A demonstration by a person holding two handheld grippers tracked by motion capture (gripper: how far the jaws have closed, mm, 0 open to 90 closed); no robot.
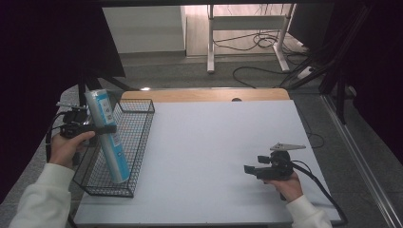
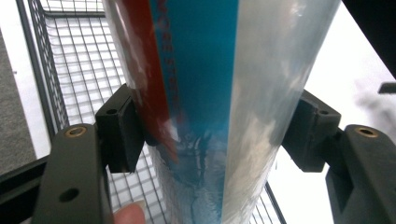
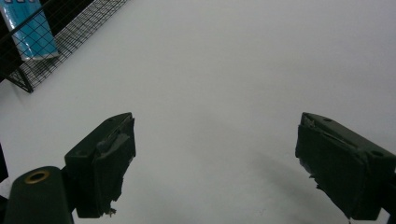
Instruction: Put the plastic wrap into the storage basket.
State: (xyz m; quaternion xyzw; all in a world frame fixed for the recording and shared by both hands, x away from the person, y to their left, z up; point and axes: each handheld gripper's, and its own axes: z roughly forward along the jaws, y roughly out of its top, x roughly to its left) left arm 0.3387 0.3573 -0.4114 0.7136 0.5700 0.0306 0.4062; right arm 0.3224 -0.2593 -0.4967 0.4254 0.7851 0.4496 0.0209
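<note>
A long roll wrapped in clear film with a blue and red label (image 1: 108, 137) stands tilted in the black wire basket (image 1: 138, 142) at the table's left, its lower end near the basket's front. My left gripper (image 1: 102, 128) is shut on the roll (image 2: 210, 93) about midway along it, both pads pressed to its sides. My right gripper (image 1: 251, 170) rests low over the white table at the right, its jaws wide apart and with nothing between them (image 3: 215, 163). In the right gripper view the roll's lower end (image 3: 30, 32) shows behind the basket's mesh (image 3: 70, 32).
The white tabletop (image 1: 214, 142) spreads between the basket and the right hand. A wooden strip (image 1: 204, 95) runs along the far edge. Beyond it are a desk frame (image 1: 247, 28) and cables (image 1: 266, 42) on the floor.
</note>
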